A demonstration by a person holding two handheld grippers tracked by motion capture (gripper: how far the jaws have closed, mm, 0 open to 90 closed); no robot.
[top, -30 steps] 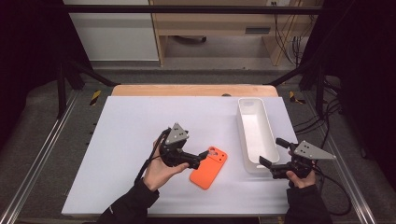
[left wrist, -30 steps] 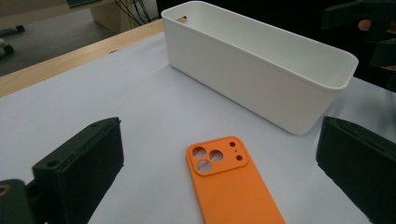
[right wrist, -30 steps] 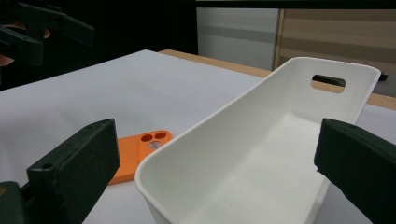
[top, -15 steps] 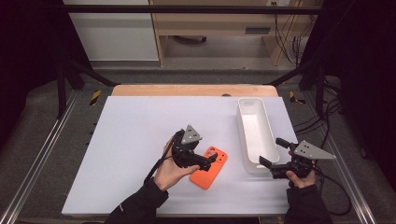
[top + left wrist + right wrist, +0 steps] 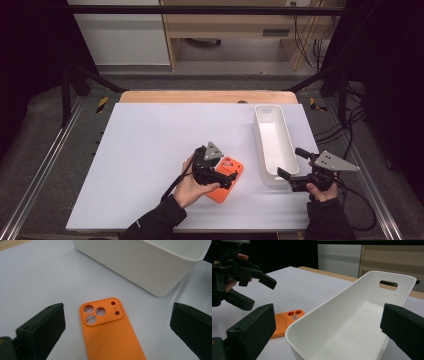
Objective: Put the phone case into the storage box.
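On the white surface, the long white bin lies just right of the orange phone case. The left gripper hovers over the case with jaws wide; it should probably descend centered, straddling both long edges. The right gripper waits wide by the bin's near end.
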